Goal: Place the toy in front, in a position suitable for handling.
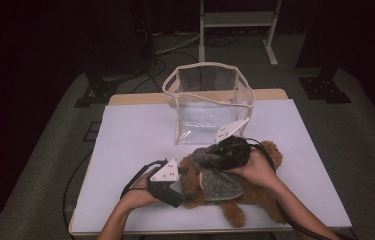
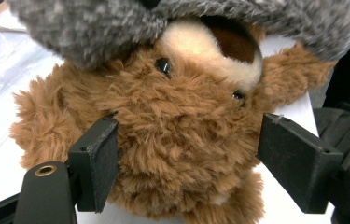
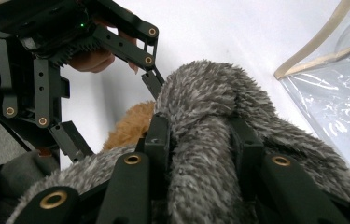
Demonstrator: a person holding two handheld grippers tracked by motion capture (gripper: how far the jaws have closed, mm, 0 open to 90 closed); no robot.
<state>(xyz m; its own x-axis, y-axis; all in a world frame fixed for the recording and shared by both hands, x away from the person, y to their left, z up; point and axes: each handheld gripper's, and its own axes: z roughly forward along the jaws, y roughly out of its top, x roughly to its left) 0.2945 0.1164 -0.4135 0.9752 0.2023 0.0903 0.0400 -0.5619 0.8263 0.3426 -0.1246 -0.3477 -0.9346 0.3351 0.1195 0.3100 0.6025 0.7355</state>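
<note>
A brown teddy bear lies on the white table cover, with a grey fuzzy cloth draped over it. My left gripper is at the bear's head. In the left gripper view its jaws stand open on either side of the bear: one pad brushes the fur and the other stays clear of it. My right gripper comes in from above and is shut on a fold of the grey cloth, pinched between its jaws. Under the cloth a patch of the bear's fur peeks out.
A clear plastic bag with a cream rim stands upright and open-topped just behind the bear; its wall is close to my right gripper. White cover stretches to the left. The table's front edge runs right below the bear.
</note>
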